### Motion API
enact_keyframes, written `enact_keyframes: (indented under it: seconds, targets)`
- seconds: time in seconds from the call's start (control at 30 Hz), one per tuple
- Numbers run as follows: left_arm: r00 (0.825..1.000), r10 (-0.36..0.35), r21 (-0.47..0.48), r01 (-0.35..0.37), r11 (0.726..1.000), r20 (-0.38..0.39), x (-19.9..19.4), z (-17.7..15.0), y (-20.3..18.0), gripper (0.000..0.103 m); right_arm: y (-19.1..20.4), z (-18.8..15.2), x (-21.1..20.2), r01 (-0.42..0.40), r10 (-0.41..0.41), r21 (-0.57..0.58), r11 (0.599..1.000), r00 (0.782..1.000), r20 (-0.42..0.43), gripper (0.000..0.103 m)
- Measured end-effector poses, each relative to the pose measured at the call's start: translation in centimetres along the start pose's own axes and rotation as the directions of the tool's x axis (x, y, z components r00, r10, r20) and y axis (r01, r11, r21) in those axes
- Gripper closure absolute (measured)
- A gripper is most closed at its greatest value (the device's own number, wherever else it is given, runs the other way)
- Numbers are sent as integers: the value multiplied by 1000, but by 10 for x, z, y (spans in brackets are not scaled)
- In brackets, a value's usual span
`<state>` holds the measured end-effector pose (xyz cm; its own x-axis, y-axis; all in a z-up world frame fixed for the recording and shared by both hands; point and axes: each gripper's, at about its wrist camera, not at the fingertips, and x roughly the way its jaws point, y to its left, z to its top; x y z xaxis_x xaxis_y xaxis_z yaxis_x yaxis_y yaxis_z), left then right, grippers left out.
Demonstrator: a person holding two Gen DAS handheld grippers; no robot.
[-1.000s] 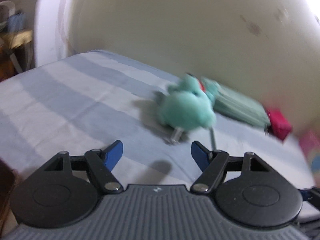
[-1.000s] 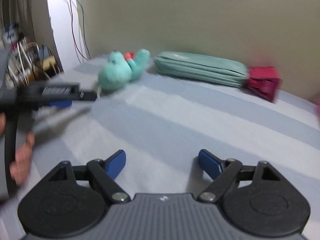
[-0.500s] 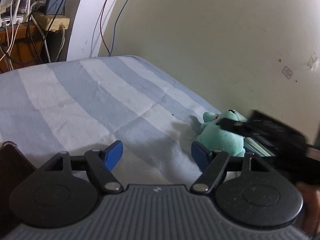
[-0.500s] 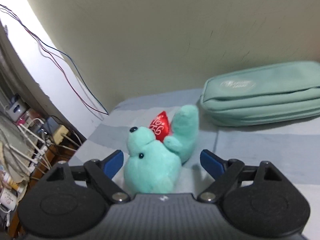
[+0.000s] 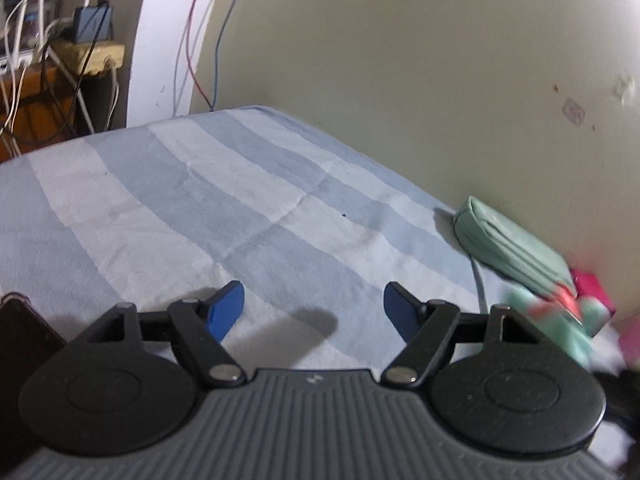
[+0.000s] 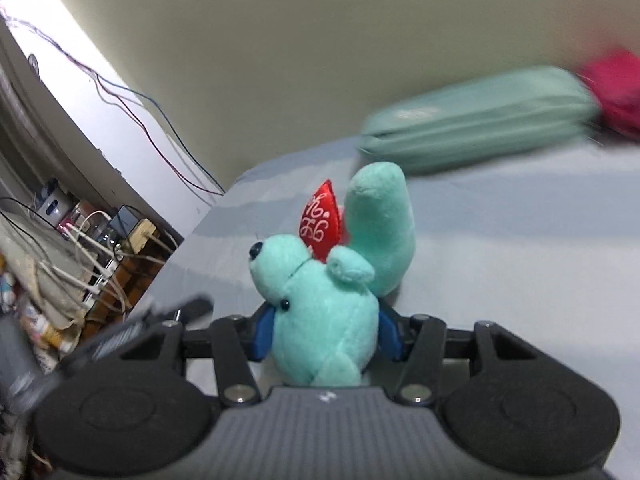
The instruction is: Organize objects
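Since earlier: our right gripper [image 6: 322, 330] has clamped the plush toy [image 6: 328, 304], lifting it off the striped bedsheet [image 5: 240, 216].
Left gripper [image 5: 314, 308]: spread wide, holding nothing.
Risk: we think the squashy stuffing may slip out.
Materials: fuzzy teal plush, stitched red heart [image 6: 322, 226]; smooth zip pouch [image 5: 508, 248].

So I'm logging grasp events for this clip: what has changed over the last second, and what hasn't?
The right gripper moved in and closed its blue fingers on the teal plush toy with the red heart, which has left its spot by the wall. The left gripper remains open and empty. The long teal fabric pouch still lies by the wall.
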<state>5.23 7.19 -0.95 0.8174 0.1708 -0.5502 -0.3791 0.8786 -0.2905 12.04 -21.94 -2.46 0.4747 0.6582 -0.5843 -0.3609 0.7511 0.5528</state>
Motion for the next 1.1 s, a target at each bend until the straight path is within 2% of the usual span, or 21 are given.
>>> enact_keyframes:
  seconds: [0.17,0.23,0.33,0.37,0.43,0.47,0.5,0.57,0.63,0.73,0.77,0.83,0.9,0.97,1.0,1.1]
  targets:
    - [1000,-14,89,14,996,10,-2,-6,-13,25,-39,-53,-99,21,-23,48,999,999,39,54]
    - [999,-17,147,13,989,27,-6,-10,-23,25,-52,-74,-141,55,-60,61,997,994,88,53]
    - [1000,-11,239,4,971,30,-10,-17,-40,25,-63,-105,-194,149,-159,73,986,975,157,51]
    - [1000,-24,251,21,968,12,-11,-20,-46,25,-71,-113,-211,164,-175,78,983,970,171,50]
    - [996,-86,261,91,961,-29,-19,-28,-60,25,-80,-128,-240,173,-192,102,980,956,223,40]
    - [992,-119,272,126,954,-41,-26,-33,-70,25,-81,-132,-250,185,-207,111,976,946,248,39]
    - [985,-161,282,170,944,-56,-34,-39,-81,25,-82,-137,-261,201,-225,114,973,936,270,34]
    - [960,-259,295,280,913,-108,-51,-52,-106,25,-82,-144,-276,256,-280,117,960,910,306,30]
    - [921,-353,302,387,871,-163,-67,-64,-131,25,-85,-148,-287,285,-306,110,952,896,321,30]
    - [838,-491,299,544,784,-238,-95,-86,-165,24,-93,-154,-298,277,-292,92,956,893,343,30]
    - [805,-530,295,592,750,-266,-105,-93,-176,23,-92,-155,-297,282,-292,81,956,891,348,30]
    - [763,-573,295,645,704,-299,-120,-104,-190,14,-89,-156,-294,297,-293,43,954,888,354,30]
    - [733,-596,298,679,671,-326,-131,-114,-198,12,-87,-156,-288,303,-284,0,953,892,351,28]
    - [709,-609,299,703,645,-354,-138,-121,-203,11,-89,-156,-285,297,-269,-27,955,898,347,21]
    - [702,-611,304,711,634,-366,-140,-123,-204,9,-89,-157,-282,291,-262,-34,956,901,346,16]
    - [700,-602,338,714,614,-385,-140,-132,-213,9,-91,-155,-275,267,-232,-64,962,915,329,16]
